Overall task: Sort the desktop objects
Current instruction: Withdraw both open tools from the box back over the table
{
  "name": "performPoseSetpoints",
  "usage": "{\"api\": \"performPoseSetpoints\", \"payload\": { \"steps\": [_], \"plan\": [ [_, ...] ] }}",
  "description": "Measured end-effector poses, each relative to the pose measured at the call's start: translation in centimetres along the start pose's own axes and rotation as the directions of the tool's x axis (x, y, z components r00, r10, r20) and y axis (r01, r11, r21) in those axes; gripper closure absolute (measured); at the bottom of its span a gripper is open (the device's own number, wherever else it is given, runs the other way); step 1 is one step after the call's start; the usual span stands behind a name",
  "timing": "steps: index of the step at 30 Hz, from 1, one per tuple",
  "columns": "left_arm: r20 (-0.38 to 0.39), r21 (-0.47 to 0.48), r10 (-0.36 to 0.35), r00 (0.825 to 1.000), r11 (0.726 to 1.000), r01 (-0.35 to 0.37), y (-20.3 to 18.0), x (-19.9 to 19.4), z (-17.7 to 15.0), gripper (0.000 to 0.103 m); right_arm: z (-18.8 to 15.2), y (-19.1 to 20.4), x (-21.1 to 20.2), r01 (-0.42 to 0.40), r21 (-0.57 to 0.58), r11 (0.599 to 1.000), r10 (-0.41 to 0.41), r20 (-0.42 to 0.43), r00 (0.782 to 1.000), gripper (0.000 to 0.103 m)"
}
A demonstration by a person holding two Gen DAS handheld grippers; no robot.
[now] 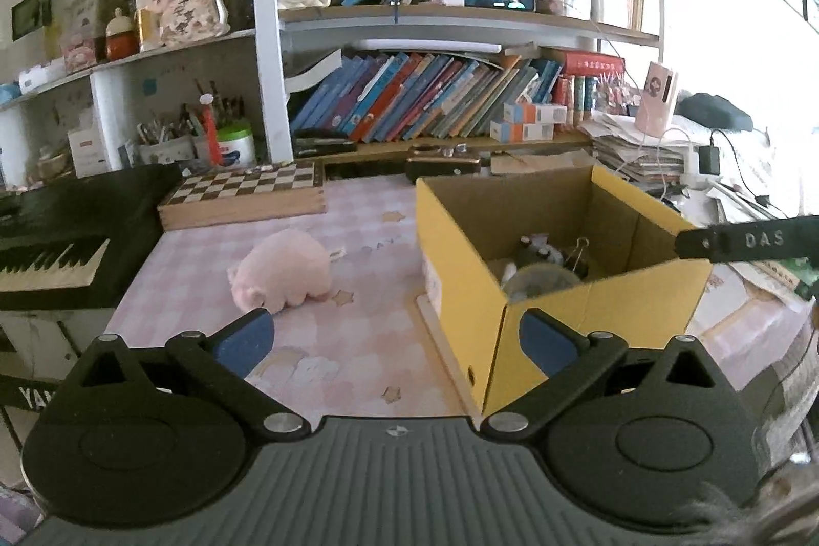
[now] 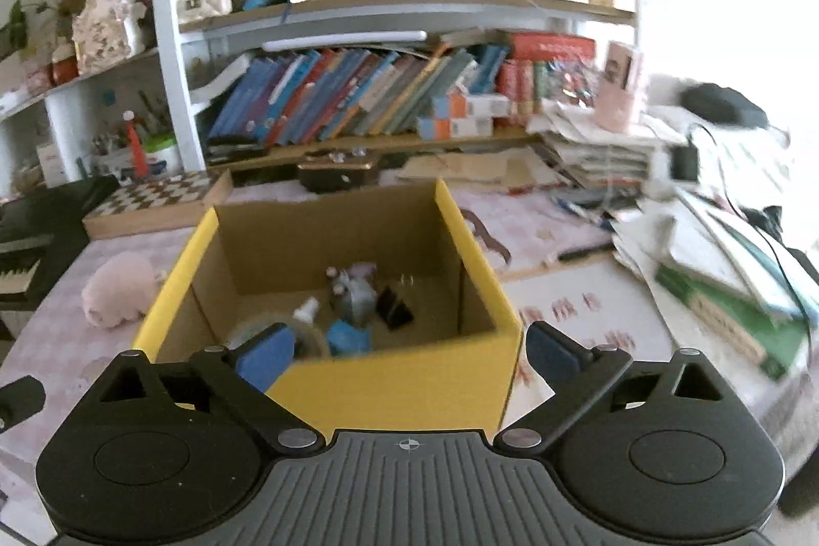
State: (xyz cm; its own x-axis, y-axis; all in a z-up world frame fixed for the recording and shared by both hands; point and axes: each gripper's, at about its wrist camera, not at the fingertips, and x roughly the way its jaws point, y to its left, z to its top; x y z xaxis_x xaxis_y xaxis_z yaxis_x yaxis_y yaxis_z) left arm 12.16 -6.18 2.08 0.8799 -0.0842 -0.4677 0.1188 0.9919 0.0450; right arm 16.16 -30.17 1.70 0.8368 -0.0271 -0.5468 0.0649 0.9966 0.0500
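A yellow cardboard box stands open on the pink checked desk. It holds small items: a tape roll, a black binder clip and a grey toy. A pink plush pig lies on the desk left of the box, also in the right wrist view. My left gripper is open and empty, low over the desk between pig and box corner. My right gripper is open and empty, just in front of the box's near wall.
A wooden chessboard box lies behind the pig. A black keyboard borders the desk's left edge. Stacks of papers and books crowd the right side. A pen lies right of the box. Bookshelves stand behind.
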Motion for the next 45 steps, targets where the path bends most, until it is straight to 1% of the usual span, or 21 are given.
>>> {"api": "performPoseSetpoints", "payload": {
  "steps": [5,9,14,19,24,30,39,45],
  "plan": [
    [-0.017,-0.014,-0.002,1.000,1.000,0.001,2.0,-1.5,-1.4,0.000,-3.0,1.4,-2.1,0.043,0.045,0.998,-0.041,-0.032,0.999,0.003],
    [-0.025,-0.029,0.017,1.000,0.999,-0.017,3.4,-2.7,-2.7,0.000,-5.2,2.9,-3.6,0.070,0.075,0.995,-0.065,-0.061,0.996,0.003],
    [-0.056,-0.010,0.008,0.998,1.000,-0.008,4.4,-4.0,-4.5,0.000,-7.6,4.9,-5.1,0.073,0.110,0.991,-0.062,-0.099,0.993,0.003],
    [-0.075,-0.009,-0.009,0.997,1.000,0.008,5.8,-5.2,-5.8,0.000,-9.5,7.5,-6.1,0.062,0.078,0.995,-0.052,-0.126,0.991,0.003],
    [-0.105,-0.017,-0.009,0.994,1.000,0.008,7.5,-6.2,-7.3,0.000,-11.1,10.3,-6.8,0.010,0.033,0.999,-0.004,-0.163,0.987,0.003],
    [-0.125,-0.030,0.007,0.992,0.999,-0.011,9.4,-7.0,-8.5,0.000,-12.1,13.6,-7.3,-0.068,-0.027,0.997,0.062,-0.184,0.981,0.003],
    [-0.122,-0.075,0.077,0.990,0.993,-0.087,13.0,-8.0,-9.1,0.000,-11.9,17.8,-7.2,-0.175,-0.100,0.979,0.154,-0.187,0.970,0.003],
    [-0.104,-0.107,0.126,0.987,0.985,-0.137,15.1,-8.4,-8.6,0.000,-11.4,20.5,-7.7,-0.268,-0.167,0.949,0.238,-0.178,0.955,0.006]
  ]
}}
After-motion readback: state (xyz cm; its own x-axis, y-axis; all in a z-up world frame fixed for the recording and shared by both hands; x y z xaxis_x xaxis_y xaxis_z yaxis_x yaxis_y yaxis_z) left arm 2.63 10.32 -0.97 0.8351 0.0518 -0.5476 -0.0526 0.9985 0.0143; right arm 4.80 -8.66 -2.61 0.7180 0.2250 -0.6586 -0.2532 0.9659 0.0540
